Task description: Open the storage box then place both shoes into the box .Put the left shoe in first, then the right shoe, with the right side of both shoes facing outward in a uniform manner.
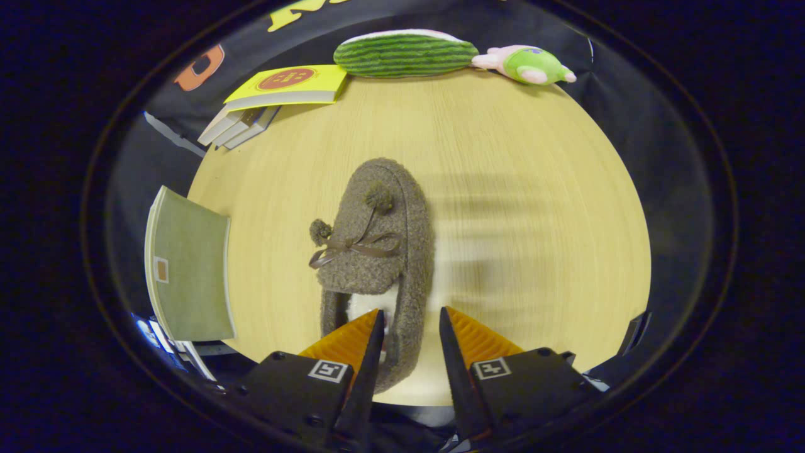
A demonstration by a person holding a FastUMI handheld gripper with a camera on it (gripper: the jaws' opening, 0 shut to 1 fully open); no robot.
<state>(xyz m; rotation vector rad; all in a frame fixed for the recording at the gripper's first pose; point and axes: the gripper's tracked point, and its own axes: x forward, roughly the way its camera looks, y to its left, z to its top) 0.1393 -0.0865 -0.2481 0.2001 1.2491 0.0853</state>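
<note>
- The gripper (409, 327) hangs over the near end of a fuzzy brown slipper (377, 251) on the wooden table (534, 189); its fingers are spread, pinching nothing.
- The slipper lies toe pointing far, heel near. The heel's right wall sits in the gap between the fingers, and the left finger (361, 343) is over the opening.
- Judged step: picking up a shoe; I cannot tell whether it is the left or the right one.
- Next move calls for lowering, then closing on the heel wall.
- Books (283, 94) and plush toys (402, 53) lie at the far edge.
</note>
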